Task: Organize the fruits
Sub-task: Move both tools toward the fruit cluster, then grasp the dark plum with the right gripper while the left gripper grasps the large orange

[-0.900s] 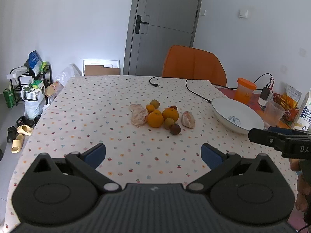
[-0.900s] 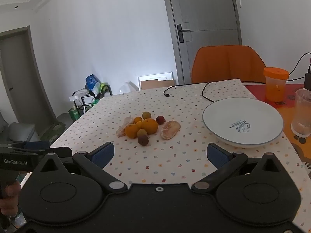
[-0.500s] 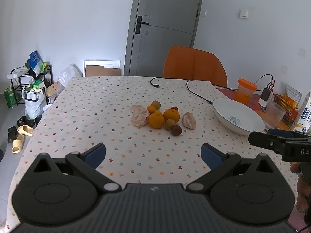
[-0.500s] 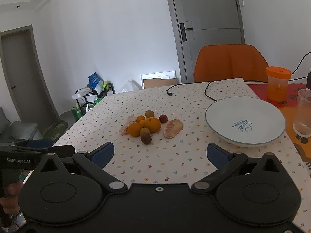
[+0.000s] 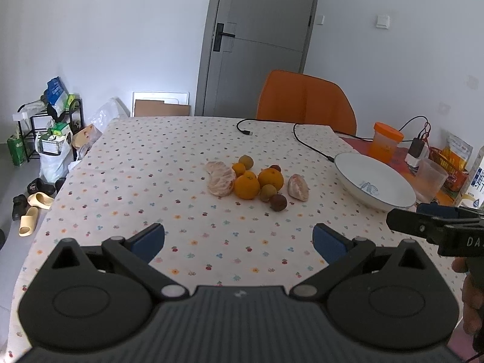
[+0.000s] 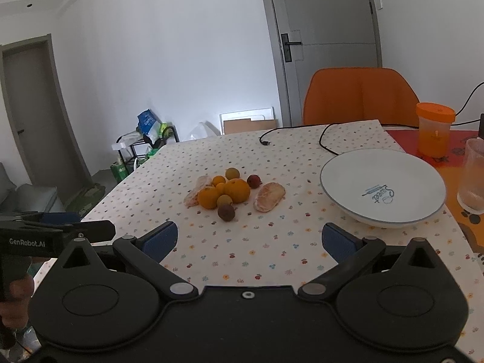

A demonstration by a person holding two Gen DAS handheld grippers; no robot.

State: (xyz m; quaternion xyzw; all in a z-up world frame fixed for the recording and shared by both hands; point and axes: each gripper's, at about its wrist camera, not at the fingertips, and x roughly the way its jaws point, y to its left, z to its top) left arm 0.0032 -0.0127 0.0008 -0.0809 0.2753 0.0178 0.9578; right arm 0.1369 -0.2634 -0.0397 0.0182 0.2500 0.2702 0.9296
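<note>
I hold both tongs — left tongs point(image 5: 239, 237), right tongs point(image 6: 249, 237) — spread wide and empty, short of the fruit pile point(image 6: 227, 192) left of the bowl point(image 6: 357, 211); next, reach in — pick one fruit.

Clustered mid-table on the dotted cloth: two large oranges point(image 5: 247, 186) point(image 5: 270, 178), touching; a small orange point(image 5: 239, 168) behind; a greenish round fruit point(image 5: 246, 161) at the back. In front, an olive-brown fruit point(image 5: 267, 192) and a dark brown one point(image 5: 278, 202). Peeled citrus point(image 5: 220, 179) on the left, a peeled segment point(image 5: 297, 187) on the right. White plate point(image 5: 348, 163) empty, well apart to the right.
</note>
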